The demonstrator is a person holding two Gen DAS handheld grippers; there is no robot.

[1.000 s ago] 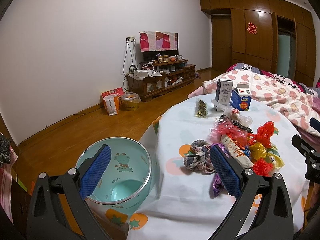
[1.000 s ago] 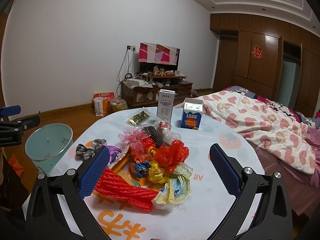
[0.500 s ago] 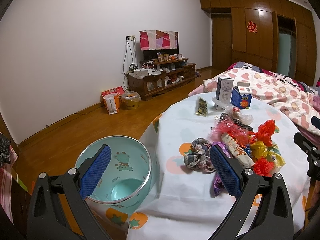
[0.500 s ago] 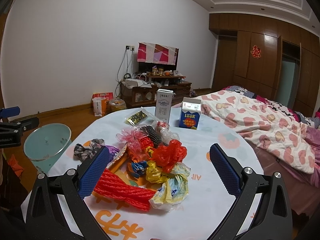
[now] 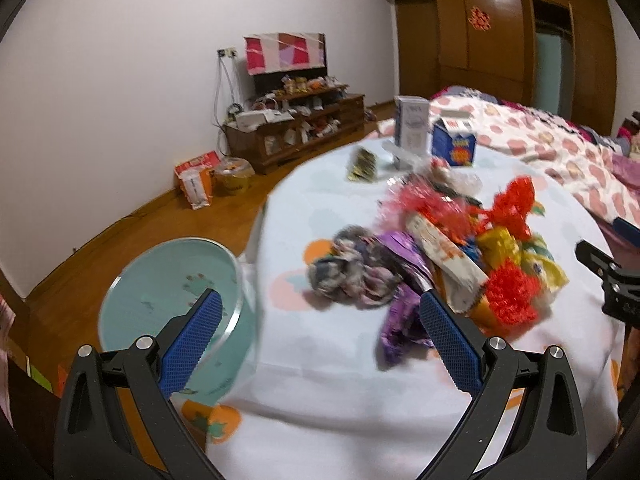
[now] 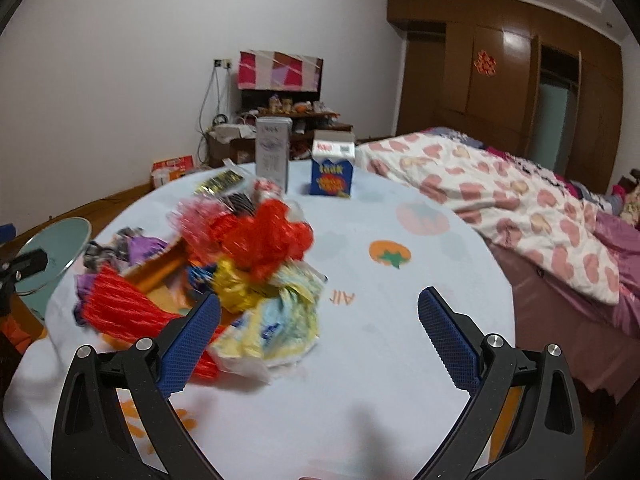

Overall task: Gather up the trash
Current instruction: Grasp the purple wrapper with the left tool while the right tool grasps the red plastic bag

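Round bench (image 6: 400, 320) under a white fruit-print cloth. Trash pile (image 6: 248, 256) on its left half: red mesh, yellow and purple wrappers, crumpled grey fabric (image 5: 352, 276) nearest the left edge. At the far edge: tall white carton (image 6: 273, 152), blue milk carton (image 6: 333, 170), gold sachet (image 6: 220, 182). Teal bin (image 5: 176, 280) on the wood floor (image 5: 120, 240), just beside the left edge.

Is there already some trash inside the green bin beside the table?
No: in the left wrist view the green bin shows only its bare inner wall, and the trash pile lies on the table.
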